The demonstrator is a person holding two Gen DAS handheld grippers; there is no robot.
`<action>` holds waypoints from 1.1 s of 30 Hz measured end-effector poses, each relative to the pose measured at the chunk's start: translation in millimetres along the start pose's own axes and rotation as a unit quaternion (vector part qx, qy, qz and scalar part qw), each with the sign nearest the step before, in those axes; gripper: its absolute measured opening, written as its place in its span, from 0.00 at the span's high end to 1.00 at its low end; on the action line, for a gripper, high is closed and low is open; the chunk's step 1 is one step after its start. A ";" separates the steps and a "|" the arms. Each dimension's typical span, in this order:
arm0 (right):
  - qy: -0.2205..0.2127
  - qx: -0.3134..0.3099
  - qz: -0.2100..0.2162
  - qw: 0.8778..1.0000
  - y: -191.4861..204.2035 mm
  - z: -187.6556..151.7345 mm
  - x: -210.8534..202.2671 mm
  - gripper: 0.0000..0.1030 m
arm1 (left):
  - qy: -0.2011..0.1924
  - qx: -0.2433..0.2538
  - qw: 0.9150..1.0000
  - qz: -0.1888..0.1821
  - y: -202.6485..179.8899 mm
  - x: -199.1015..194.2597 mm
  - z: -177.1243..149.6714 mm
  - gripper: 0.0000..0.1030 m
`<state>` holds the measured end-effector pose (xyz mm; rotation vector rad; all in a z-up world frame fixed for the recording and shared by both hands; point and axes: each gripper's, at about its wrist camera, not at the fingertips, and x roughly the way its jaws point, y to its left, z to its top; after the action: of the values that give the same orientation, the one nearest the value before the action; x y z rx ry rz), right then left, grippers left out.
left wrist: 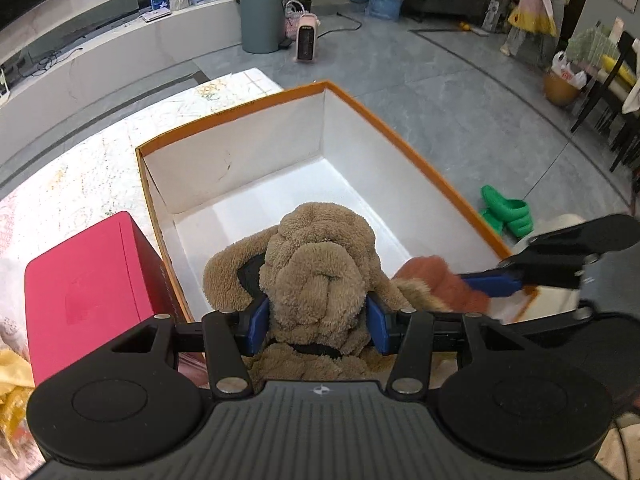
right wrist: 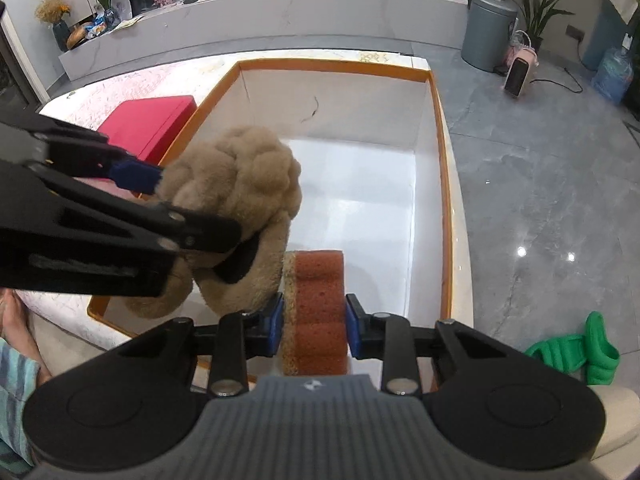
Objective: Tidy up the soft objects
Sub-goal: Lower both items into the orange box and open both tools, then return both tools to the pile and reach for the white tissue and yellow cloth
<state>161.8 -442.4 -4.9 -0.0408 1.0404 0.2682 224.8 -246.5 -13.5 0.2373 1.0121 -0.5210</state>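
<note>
My left gripper (left wrist: 318, 320) is shut on a tan plush dog (left wrist: 320, 268) and holds it over the near end of an orange-rimmed white box (left wrist: 240, 160). The plush also shows in the right wrist view (right wrist: 240, 184), with the left gripper (right wrist: 160, 200) clamped on it. My right gripper (right wrist: 314, 324) is shut on a rust-orange sponge (right wrist: 316, 308) and holds it above the box's near edge (right wrist: 444, 200), right beside the plush. The sponge also shows in the left wrist view (left wrist: 440, 280), held by the right gripper (left wrist: 492, 282). The box floor is bare.
A red box (left wrist: 88, 284) sits on the table left of the orange-rimmed box. A patterned tablecloth (left wrist: 80, 176) covers the table. Green slippers (right wrist: 580, 352) lie on the grey floor to the right. A grey bin (left wrist: 262, 16) and a small heater (left wrist: 306, 38) stand beyond.
</note>
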 end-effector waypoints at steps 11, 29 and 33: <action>-0.006 -0.076 -0.063 0.995 17.8 5.6 -5.0 0.54 | -0.007 -0.005 1.000 0.019 7.8 4.1 -6.0 0.25; -0.024 -0.125 -0.087 0.988 75.9 24.2 -32.6 0.41 | -0.060 -0.021 0.998 0.008 46.8 -79.0 -34.6 0.23; -0.033 -0.136 -0.082 0.987 98.1 26.6 -39.5 0.40 | -0.076 -0.033 0.997 0.010 65.9 -99.4 -46.8 0.23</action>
<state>142.1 -351.2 51.6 -0.3597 0.9234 0.2578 182.3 -140.3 44.0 0.1466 0.8773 -0.4798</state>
